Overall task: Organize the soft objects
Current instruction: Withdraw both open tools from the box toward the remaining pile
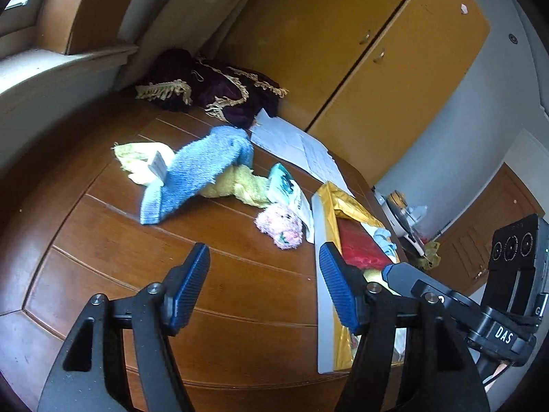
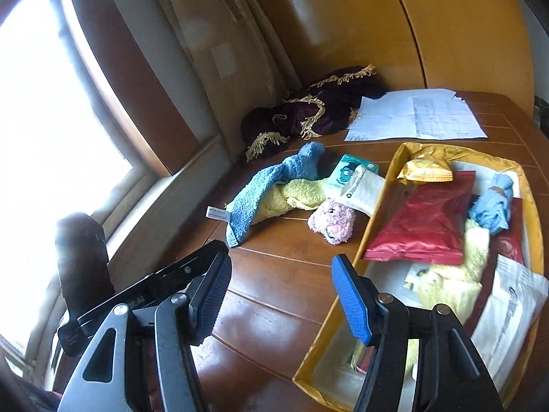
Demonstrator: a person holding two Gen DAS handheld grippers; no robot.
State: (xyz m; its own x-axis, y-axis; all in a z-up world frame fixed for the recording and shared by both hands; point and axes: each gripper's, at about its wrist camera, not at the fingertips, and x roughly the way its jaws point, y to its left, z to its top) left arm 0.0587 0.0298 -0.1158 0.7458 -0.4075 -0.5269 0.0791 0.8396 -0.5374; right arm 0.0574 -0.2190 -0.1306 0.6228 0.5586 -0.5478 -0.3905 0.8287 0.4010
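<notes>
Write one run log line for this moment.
left gripper open, empty | right gripper open, empty | blue towel, pink plush on table | box partly filled

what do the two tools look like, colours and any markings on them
Both are black two-finger tools with ribbed blue pads and silver pivot screws. The left tool shows dark linkage arms with triangular cut-outs. The right tool has greyer metal arms; seen from the left wrist camera, its body carries white "DAS" lettering and a black plate with three round dials.

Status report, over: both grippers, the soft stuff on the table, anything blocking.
Left gripper and right gripper: jaws open, empty. Blue towel, yellow towel, pink plush loose on table, outside box. Approach unobstructed.
</notes>
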